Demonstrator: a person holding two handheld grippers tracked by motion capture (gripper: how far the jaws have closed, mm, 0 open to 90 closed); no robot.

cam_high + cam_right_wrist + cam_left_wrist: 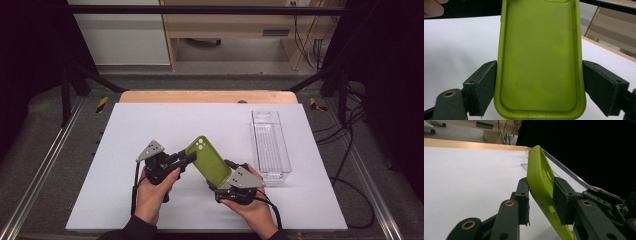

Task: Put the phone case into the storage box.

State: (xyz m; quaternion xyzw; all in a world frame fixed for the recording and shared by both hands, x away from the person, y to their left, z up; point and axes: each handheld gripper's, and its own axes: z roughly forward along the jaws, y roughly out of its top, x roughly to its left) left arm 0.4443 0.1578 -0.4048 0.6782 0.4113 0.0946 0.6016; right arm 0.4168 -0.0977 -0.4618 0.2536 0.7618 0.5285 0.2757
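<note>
While two hands reach in from the near edge of the white desk (pixel 150 120), each holds a black two-jaw gripper, and both grippers clamp one lime-green silicone phone case (pixel 208 161). That case is lifted off the desk, tilted, above the middle of the near half. Its camera cutout points toward the far edge. From the left, the left gripper (pixel 189 157) pinches the case's upper part, one jaw on each face of the case, as its own view shows (pixel 541 195). From below, the right gripper (pixel 223 183) grips the case's lower end across its width, its pads pressed against both long sides (pixel 539 82). A clear plastic rectangular tray (pixel 270 146) lies on the desk near the right edge, just beside the right hand (pixel 252 207).
</note>
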